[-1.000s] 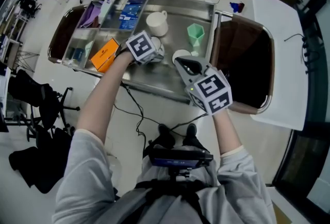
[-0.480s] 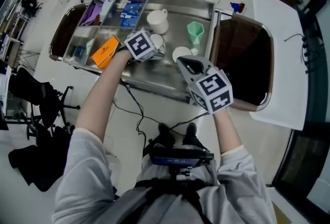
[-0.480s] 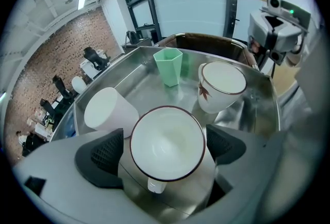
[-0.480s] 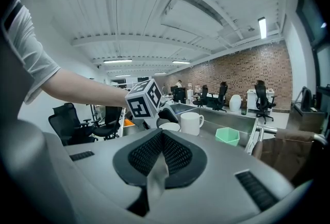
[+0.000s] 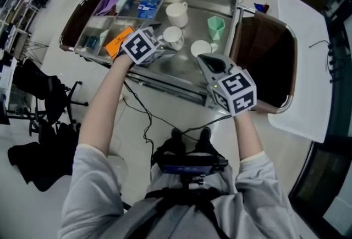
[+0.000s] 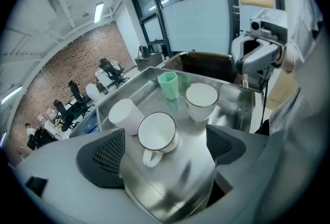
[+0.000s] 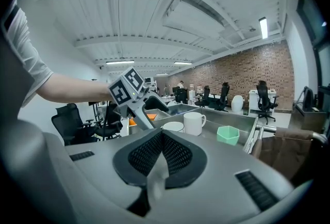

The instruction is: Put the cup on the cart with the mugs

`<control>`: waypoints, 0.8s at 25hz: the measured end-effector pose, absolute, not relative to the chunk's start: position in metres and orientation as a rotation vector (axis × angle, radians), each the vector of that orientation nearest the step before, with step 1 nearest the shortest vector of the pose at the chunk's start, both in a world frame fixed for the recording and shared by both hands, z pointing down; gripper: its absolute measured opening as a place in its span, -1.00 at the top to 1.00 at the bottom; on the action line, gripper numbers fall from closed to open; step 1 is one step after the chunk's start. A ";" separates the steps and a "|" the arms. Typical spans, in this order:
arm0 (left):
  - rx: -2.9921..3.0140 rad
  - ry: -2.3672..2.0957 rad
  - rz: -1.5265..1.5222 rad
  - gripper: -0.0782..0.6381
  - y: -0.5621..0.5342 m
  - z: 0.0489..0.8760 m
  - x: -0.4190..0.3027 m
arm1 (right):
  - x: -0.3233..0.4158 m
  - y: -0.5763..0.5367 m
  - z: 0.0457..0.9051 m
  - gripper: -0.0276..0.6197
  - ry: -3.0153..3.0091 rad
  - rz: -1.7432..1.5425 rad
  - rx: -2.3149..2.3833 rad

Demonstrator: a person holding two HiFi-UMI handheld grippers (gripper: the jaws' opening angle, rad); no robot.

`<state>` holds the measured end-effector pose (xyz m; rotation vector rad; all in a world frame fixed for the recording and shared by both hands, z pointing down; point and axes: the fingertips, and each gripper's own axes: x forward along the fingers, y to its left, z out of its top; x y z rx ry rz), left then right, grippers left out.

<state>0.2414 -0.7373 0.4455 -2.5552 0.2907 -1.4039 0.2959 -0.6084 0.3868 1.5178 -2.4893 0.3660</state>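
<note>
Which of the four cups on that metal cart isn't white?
The green cup. It has angular sides and no handle, and stands at the right end of the cart, by its push bar. The rest are white.

Head view: placed high above the person, facing steeply down on the whole cart (image 5: 177, 70).

Left gripper view: close over the cart (image 6: 192, 146), tilted down, facing its right end.

Right gripper view: near side, almost level, facing the far brick wall (image 7: 233, 70).

Shared by all three views: mugs (image 5: 176, 14) (image 6: 157, 132) (image 7: 194, 123) and green cup (image 5: 215, 26) (image 6: 168, 85) (image 7: 227, 134).
</note>
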 end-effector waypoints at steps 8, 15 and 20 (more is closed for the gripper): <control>-2.716 0.642 -0.800 0.68 -0.685 0.369 0.190 | 0.271 -0.577 0.391 0.91 -2.455 0.390 1.601; -2.932 0.881 -0.510 0.78 -0.625 0.385 0.109 | 0.240 -0.540 0.407 0.91 -2.389 0.449 1.704; -3.032 1.063 -0.401 0.78 -0.602 0.402 0.046 | 0.218 -0.512 0.416 0.91 -2.391 0.485 1.746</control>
